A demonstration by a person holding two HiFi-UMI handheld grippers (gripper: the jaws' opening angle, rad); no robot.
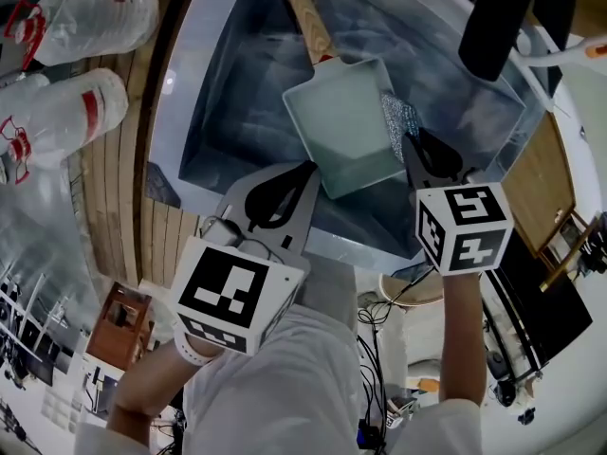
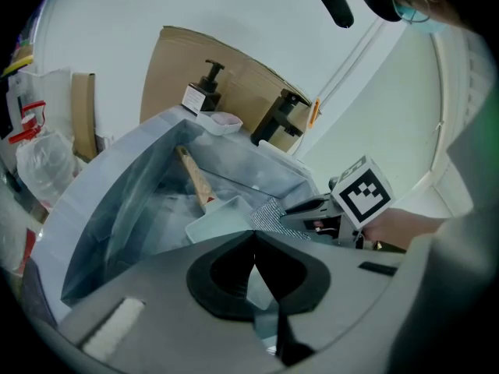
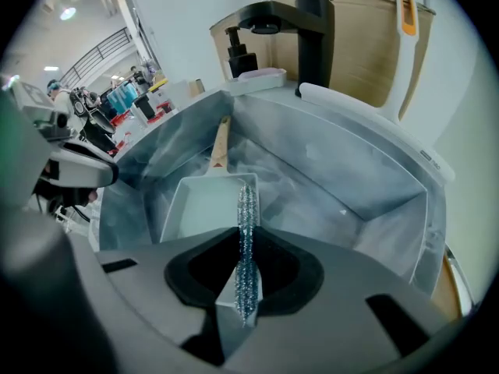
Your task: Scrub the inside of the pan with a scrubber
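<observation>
Inspection of the sink (image 1: 237, 83): one square pan (image 1: 346, 126) with a wooden handle is lying on its floor, handle pointing away from the person. The right gripper (image 1: 417, 145) is holding one metal mesh scrubber (image 1: 398, 117), its fingers pinching the pad edge-on, and the pad is sitting at the pan's right rim; whether it is pressing on the wall cannot be told. The left gripper (image 1: 308, 169) is hovering just beside the pan's near-left corner, fingers drawn together with nothing seen between them, so it is not steadying the pan. In my judgement the task is standing at an early or middle stage: the scrubber is in hand and at the pan, while the pale inner floor is showing no suds or marks either way, so scrubbing across it appears to be what is left. Count: one pan, one scrubber, two grippers, one black tap (image 3: 312, 29), two plastic bottles (image 1: 95, 12) lying on the slatted bench (image 1: 114, 188).
</observation>
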